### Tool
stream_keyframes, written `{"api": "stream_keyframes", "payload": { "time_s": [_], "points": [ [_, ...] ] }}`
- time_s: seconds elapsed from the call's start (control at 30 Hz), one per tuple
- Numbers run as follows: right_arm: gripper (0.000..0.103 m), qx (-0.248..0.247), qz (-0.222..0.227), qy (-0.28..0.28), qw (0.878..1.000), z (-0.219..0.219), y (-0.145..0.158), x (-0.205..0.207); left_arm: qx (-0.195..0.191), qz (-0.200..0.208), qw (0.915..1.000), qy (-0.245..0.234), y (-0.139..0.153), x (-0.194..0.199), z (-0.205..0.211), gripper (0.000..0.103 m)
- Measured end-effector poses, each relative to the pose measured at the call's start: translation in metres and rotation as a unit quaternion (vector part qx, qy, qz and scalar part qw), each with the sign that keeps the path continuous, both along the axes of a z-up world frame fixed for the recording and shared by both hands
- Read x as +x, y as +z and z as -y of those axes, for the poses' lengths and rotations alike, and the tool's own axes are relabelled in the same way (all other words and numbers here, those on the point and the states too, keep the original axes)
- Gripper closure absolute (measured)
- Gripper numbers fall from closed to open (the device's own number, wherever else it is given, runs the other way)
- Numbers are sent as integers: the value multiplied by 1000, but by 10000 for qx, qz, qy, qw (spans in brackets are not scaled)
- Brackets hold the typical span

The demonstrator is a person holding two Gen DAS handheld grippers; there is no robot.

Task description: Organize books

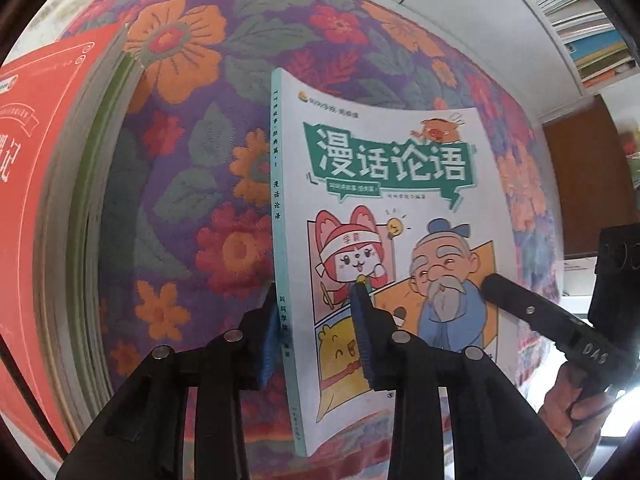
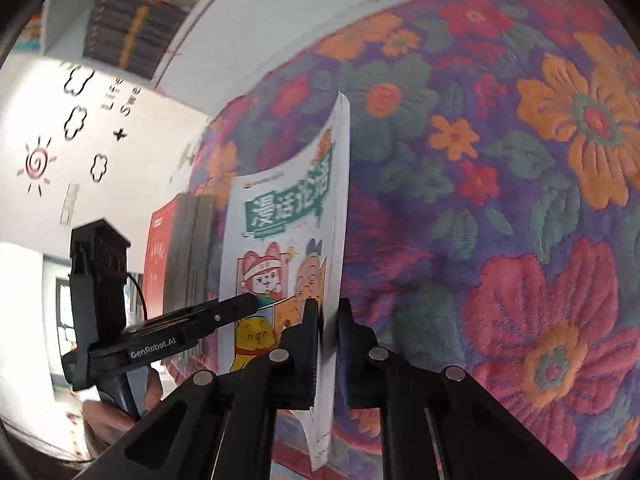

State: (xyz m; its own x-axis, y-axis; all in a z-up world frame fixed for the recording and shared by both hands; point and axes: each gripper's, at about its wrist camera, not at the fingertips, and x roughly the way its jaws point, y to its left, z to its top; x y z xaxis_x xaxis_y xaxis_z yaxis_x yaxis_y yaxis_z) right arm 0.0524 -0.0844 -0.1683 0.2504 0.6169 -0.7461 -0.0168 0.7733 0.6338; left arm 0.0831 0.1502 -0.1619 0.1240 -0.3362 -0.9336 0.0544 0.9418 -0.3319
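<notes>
- The left tool (image 1: 320, 320), black with blue ribbed pads, is pinching the spine edge of a thin white paperback comic book with a teal title banner and cartoon figures (image 1: 384, 208).
- The right tool (image 2: 326, 344) is pressed together on the same book's opposite, page edge (image 2: 334, 240), so the book hangs between both, its cover bowing slightly.
- The book is held clear above a woven floral cloth in purple, orange and red (image 1: 192, 184).
- Step in hand, as I judge it: carrying this book to join the others; next it needs turning upright and sliding in beside the thick red-covered book (image 1: 36, 184).
- That red book's page edges stand near the left tool; open cloth lies to the right, and shelves of books (image 1: 576, 28) stand well apart.
</notes>
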Motion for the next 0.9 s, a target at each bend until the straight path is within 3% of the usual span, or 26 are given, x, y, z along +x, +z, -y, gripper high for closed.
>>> {"api": "stream_keyframes", "payload": {
  "time_s": [0.17, 0.4, 0.9],
  "points": [
    [95, -105, 149, 160, 9997, -14, 11, -8, 332, 285, 9990, -39, 17, -9, 0, 74],
    [94, -94, 364, 125, 9992, -21, 24, -16, 429, 469, 9979, -133, 35, -12, -5, 74],
    [93, -13, 880, -119, 9961, -56, 79, -34, 333, 990, 9942, -268, 87, -13, -40, 74]
  ]
}}
